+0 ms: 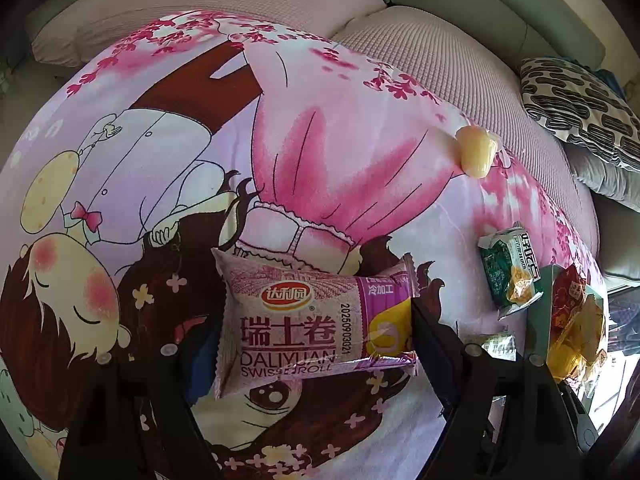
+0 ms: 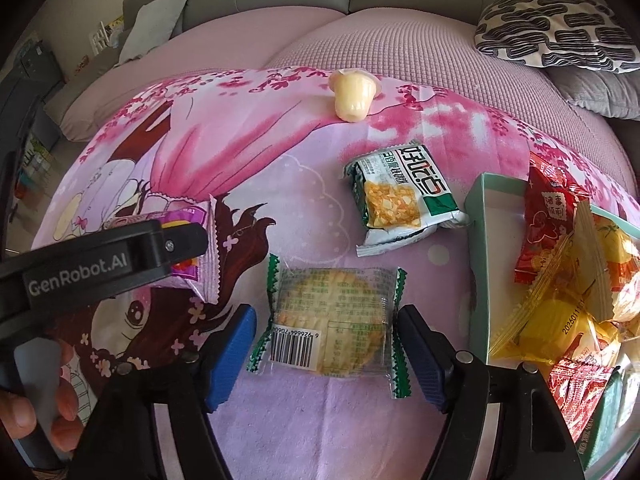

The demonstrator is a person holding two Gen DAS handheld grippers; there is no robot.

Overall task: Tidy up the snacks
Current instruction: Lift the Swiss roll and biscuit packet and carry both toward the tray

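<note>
Both tongs are parked over snacks on the cartoon-print blanket (image 2: 304, 420), each straddling one packet, which reads as two pickups lined up for the teal box (image 2: 478, 264). Left gripper (image 1: 316, 320): jaws spread, purple Swiss roll packet (image 1: 312, 316) lying flat between them. The right-hand finger sits just at the packet's end seal and the left-hand finger is partly hidden under the packet edge, so I can't tell whether either one touches; no squeeze visible in the wrapper. Right gripper (image 2: 324, 340): jaws spread, blue pads (image 2: 232, 344) clear of the wrapper on both sides, clear cracker packet (image 2: 328, 320) centred between them, crimped ends pointing at the pads. That looks like a lengthwise pinch being set up, my guess. Both tools tilt steeply down at the blanket. In the right wrist view, the left tool comes in from the left edge with the person's fingers (image 2: 64, 412) wrapped round its handle. The box sits to the right of the right tongs, already part-filled with red and yellow packets (image 2: 560, 280), so sorting is under way. Beyond the right tongs: green-white snack packet (image 2: 404, 196) near the box wall, yellow jelly cup (image 2: 354, 96) farther off on its side. Both not yet boxed.
</note>
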